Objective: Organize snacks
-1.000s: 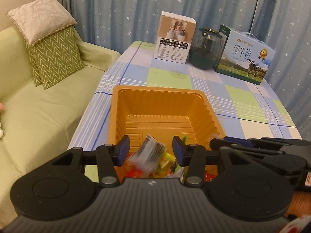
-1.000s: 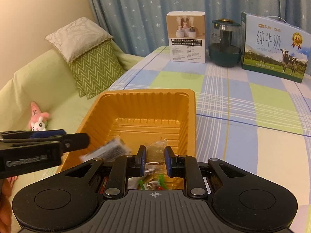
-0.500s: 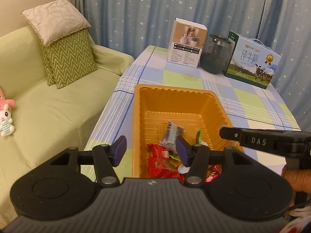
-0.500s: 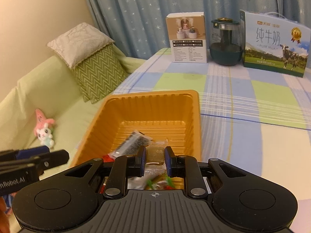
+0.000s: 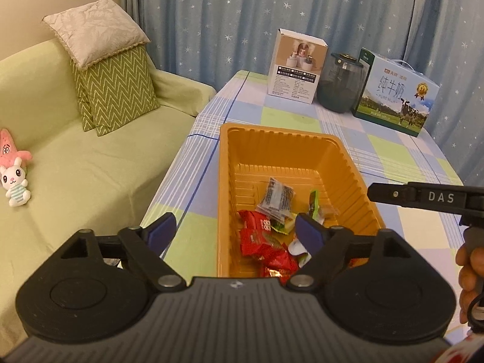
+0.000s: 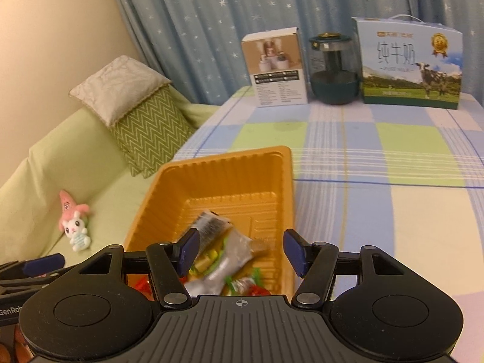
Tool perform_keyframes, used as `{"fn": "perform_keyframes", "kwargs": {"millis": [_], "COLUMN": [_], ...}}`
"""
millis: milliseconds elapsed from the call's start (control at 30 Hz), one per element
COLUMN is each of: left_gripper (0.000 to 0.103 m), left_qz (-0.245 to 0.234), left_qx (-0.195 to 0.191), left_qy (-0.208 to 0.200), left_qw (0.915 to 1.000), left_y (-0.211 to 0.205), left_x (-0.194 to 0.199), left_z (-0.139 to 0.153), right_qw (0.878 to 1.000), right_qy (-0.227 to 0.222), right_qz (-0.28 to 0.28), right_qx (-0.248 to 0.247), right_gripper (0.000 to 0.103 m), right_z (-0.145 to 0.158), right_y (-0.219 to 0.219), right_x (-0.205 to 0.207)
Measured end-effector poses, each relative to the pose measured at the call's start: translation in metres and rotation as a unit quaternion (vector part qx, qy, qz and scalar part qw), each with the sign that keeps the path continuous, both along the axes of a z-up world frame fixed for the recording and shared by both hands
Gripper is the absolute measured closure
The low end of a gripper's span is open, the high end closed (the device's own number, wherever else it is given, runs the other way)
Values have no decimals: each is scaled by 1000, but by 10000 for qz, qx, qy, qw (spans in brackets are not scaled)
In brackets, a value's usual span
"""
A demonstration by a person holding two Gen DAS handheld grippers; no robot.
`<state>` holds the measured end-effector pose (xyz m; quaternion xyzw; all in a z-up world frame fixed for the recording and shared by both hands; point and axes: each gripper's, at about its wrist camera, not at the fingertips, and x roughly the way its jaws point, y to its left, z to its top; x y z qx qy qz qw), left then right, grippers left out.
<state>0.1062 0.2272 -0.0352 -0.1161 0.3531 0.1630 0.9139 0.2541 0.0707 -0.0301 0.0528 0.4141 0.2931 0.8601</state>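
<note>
An orange plastic tray (image 5: 273, 131) sits at the near left of a checked table and holds several snack packets. Among them are a grey printed packet (image 5: 276, 195), red packets (image 5: 260, 236) and a green one (image 5: 314, 198). My left gripper (image 5: 236, 231) hangs over the tray's near left corner, its jaws opening with nothing between them. My right gripper (image 6: 242, 249) is over the tray (image 6: 230, 155), jaws also opening. A blurred silvery packet (image 6: 230, 260) drops free between its pads onto the pile. The right gripper's finger (image 5: 423, 196) reaches in from the right.
At the table's far end stand a white product box (image 6: 276, 66), a dark glass jar (image 6: 334, 69) and a milk carton box (image 6: 410, 63). A green sofa (image 5: 75, 163) with cushions and a plush toy (image 5: 15, 175) runs along the table's left. Starred curtains hang behind.
Both grippers have opened. The left one let go of the grey packet, which now lies in the tray, and drew back leftward. The right one released its small packet over the tray.
</note>
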Motion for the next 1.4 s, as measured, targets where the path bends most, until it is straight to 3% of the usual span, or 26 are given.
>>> {"fn": "perform_keyframes", "kwargs": {"millis": [200, 367, 733, 1033, 1400], "left_gripper": [7, 0, 0, 0, 0], "left_qz": [-48, -11, -28, -229, -100], "left_qx": [150, 159, 182, 246, 377], "left_qy": [-3, -69, -149, -44, -99], "left_qw": [9999, 9998, 9997, 9994, 9992], "left_y": [-14, -21, -42, -71, -97], "left_x": [-8, -18, -47, -73, -109], "left_z": [9, 18, 41, 54, 64], "right_qw": [9997, 9993, 9978, 9977, 9976], "right_qy": [112, 58, -56, -64, -183], "right_qz": [-137, -222, -296, -429, -462], "right_qx": [-183, -298, -583, -530, -479], "right_gripper": [36, 25, 21, 21, 21], "right_z": [3, 14, 37, 53, 73], "right_y": [-16, -29, -54, -80, -103], "right_x": [-13, -30, -75, -109, -153]}}
